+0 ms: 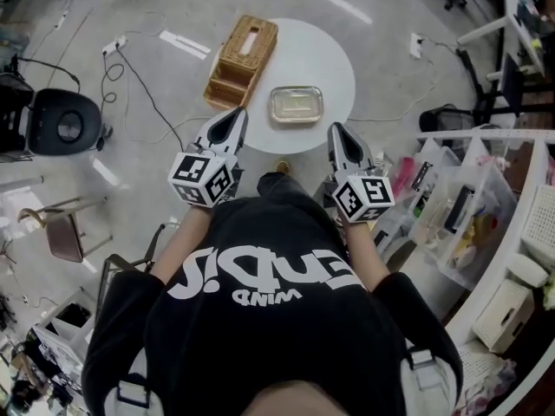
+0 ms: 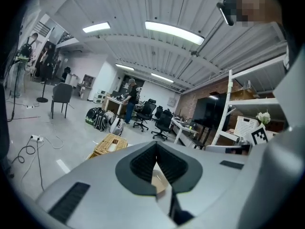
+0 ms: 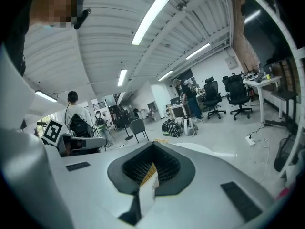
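Both grippers are held in front of my chest, just short of a round white table (image 1: 325,55). My left gripper (image 1: 237,116) is shut and empty, its tip near the table's near-left edge, close to a wicker box (image 1: 241,59). Equally shut and empty, my right gripper (image 1: 335,131) points at the table's near-right edge. A shallow metal tin (image 1: 296,104) lies on the table between the two tips. In the left gripper view the jaws (image 2: 156,146) meet, with the wicker box (image 2: 108,145) beyond. The right gripper view shows closed jaws (image 3: 152,146) and the table top (image 3: 205,150).
White shelving with plastic bins (image 1: 473,206) stands close at the right. A black round seat (image 1: 65,121), cables (image 1: 130,76) and a chair (image 1: 65,232) are on the floor at the left. Office chairs (image 2: 152,116), desks and standing people show far off.
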